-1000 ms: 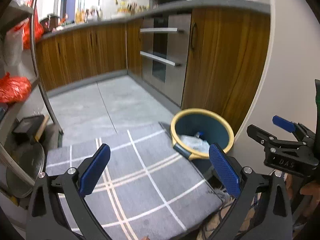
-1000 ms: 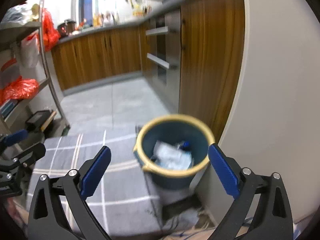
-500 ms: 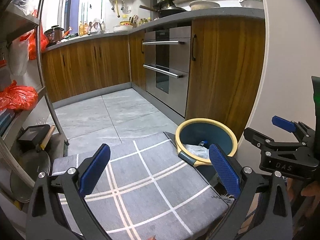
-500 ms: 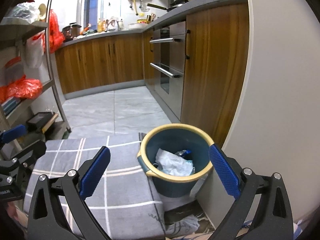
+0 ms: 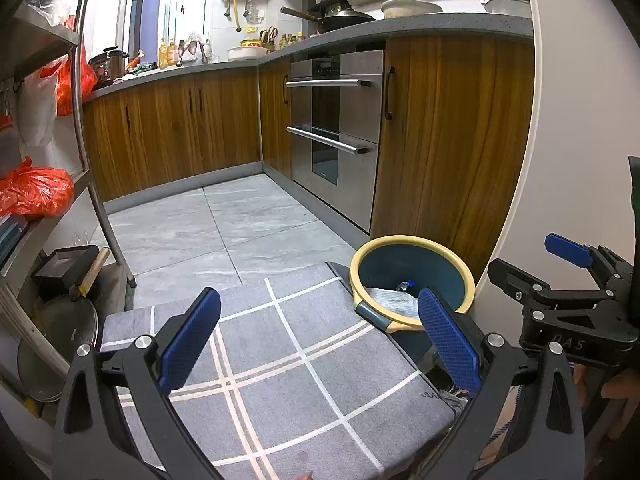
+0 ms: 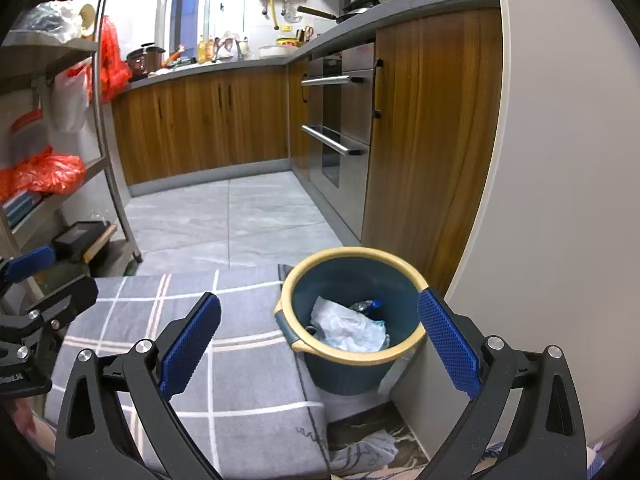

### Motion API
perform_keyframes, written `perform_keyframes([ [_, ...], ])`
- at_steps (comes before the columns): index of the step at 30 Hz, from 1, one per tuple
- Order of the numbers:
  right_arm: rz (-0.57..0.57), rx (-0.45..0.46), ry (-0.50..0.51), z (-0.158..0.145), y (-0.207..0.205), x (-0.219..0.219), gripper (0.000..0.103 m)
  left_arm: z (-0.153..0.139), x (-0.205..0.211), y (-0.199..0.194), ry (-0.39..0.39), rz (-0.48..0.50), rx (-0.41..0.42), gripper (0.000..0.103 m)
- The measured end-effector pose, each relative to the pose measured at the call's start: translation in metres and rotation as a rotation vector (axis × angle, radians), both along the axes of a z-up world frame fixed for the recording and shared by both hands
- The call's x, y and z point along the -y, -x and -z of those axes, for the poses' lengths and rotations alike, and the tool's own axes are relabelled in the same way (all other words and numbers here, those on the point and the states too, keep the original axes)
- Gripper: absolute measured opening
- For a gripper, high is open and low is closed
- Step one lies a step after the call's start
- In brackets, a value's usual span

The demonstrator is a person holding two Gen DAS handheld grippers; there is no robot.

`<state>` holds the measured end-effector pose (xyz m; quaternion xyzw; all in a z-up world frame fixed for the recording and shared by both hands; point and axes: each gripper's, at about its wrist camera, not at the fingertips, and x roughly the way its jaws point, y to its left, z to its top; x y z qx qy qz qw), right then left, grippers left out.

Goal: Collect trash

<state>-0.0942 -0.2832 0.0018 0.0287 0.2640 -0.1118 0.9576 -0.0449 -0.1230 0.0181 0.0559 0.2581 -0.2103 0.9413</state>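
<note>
Bin (image 6: 400, 354), crumpled paper (image 6: 348, 326), bottle (image 6: 370, 305) inside

one bin (image 6: 352, 376) holding one crumpled paper (image 6: 348, 328) and one bottle (image 6: 370, 305), one plaid mat (image 6: 224, 364), two oven handles (image 5: 328, 83), two orange bags (image 6: 50, 174).

Both cams ride the grippers, looking forward along the fingers, pitched slightly down over the grey checked cushion (image 5: 280, 360) toward the kitchen floor. Left view sits to the left, catching the right gripper (image 5: 576, 280) at its right edge. Right view is nearer the blue bin (image 6: 352, 372), looks down into it, and catches the left gripper (image 6: 36, 280) at its left edge. Shared: cushion, bin, oven (image 5: 336, 136), wood cabinets (image 6: 208, 120).
</note>
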Motion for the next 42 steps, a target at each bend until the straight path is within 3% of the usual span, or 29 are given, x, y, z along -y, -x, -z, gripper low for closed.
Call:
perform_keyframes([
  [42,-0.003,-0.002,0.005,-0.002,0.0014,-0.0041,0.098,-0.0023,-0.0071,-0.0011,0.012,-0.005,-0.01,0.097],
])
